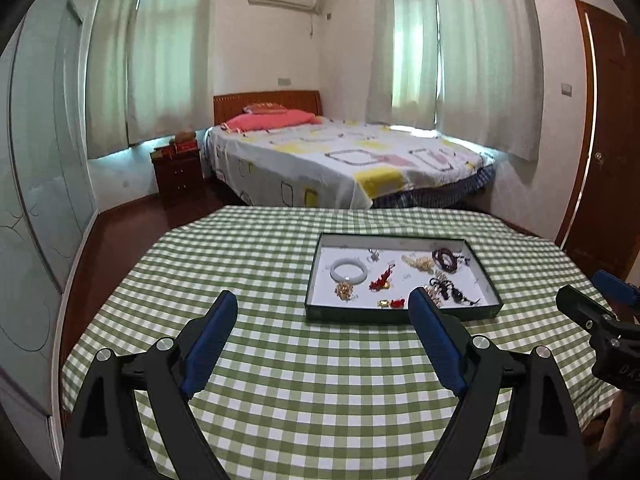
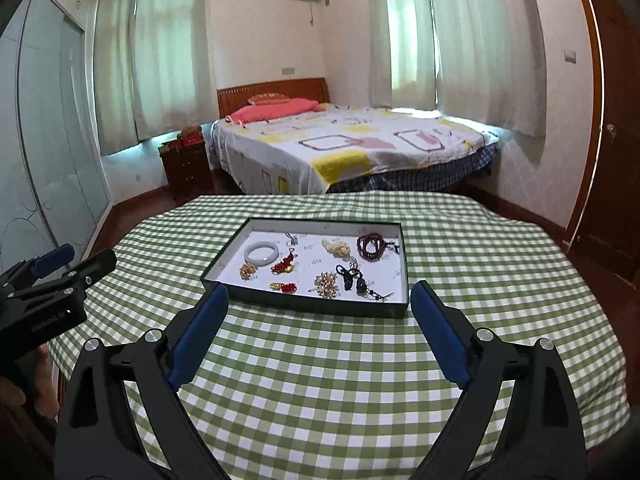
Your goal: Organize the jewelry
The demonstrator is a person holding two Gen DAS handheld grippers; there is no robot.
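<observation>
A dark green tray (image 1: 396,317) (image 2: 304,303) with a white floor sits on the checked table. Inside lie a white bangle (image 1: 348,270) (image 2: 261,253), a red tassel piece (image 1: 382,278) (image 2: 285,263), gold clusters (image 1: 344,291) (image 2: 326,284), a dark red bead string (image 1: 444,258) (image 2: 372,243) and a black cord piece (image 2: 352,278). My left gripper (image 1: 324,304) hovers open above the table, short of the tray's near left. My right gripper (image 2: 320,296) is open too, just before the tray's near edge. Nothing is between either pair of fingers.
The table carries a green and white checked cloth (image 1: 280,360) (image 2: 320,380). Beyond it stand a bed (image 1: 340,160), a dark nightstand (image 1: 176,176), curtained windows and a brown door (image 1: 604,140). The right gripper shows at the left wrist view's right edge (image 1: 592,308).
</observation>
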